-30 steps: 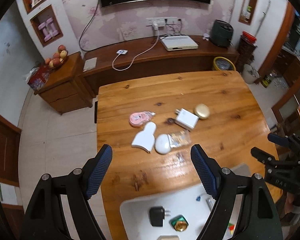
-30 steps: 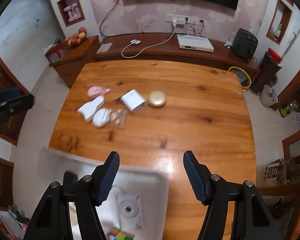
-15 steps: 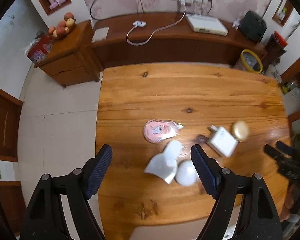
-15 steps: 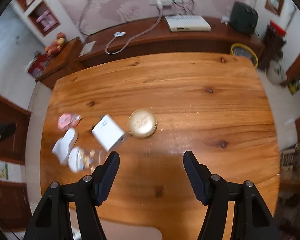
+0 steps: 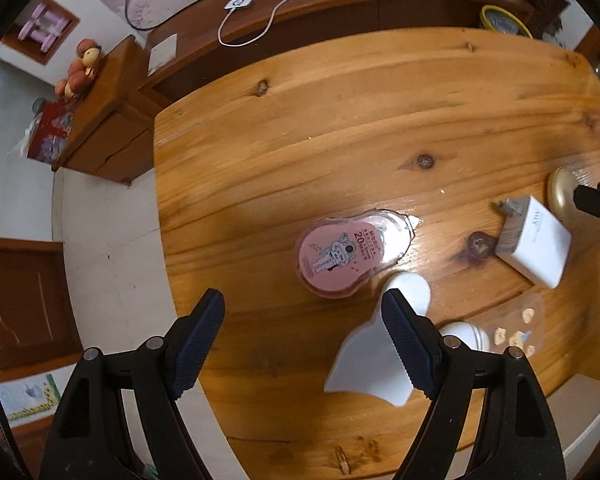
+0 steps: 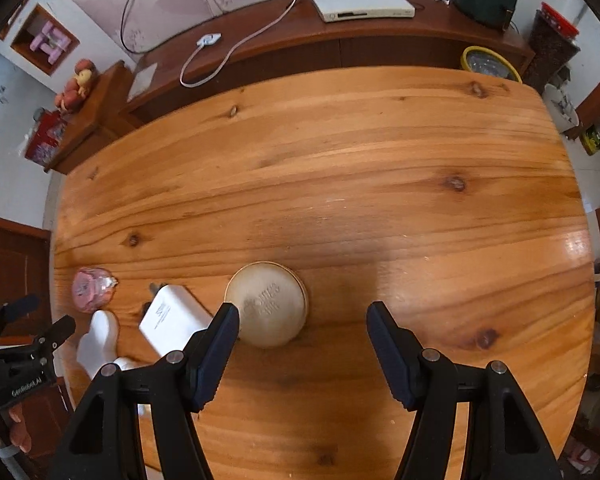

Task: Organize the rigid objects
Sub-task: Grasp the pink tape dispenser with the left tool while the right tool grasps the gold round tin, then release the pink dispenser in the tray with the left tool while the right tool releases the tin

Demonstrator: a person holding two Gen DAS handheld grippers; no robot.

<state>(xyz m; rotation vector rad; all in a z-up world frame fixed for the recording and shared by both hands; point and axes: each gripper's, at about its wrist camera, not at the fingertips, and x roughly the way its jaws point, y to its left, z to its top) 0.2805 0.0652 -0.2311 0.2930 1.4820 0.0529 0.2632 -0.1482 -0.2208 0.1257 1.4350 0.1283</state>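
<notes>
- Pink oval packet (image 5: 342, 254), flat on the table.
- White charger block (image 5: 534, 240), prongs up-left.
- Gold round compact (image 6: 266, 304) beside it.
- White bottle-shaped piece (image 5: 374, 354), lying flat.

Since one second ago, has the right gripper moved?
Yes. The right gripper came forward and down over the wooden table, toward the round gold case.

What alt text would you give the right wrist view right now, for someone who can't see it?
The open right gripper points down at a wooden table, with a round gold compact beside its left finger. Left of it lie a white charger, a pink packet and a white plastic piece; the left gripper shows at the edge.
</notes>
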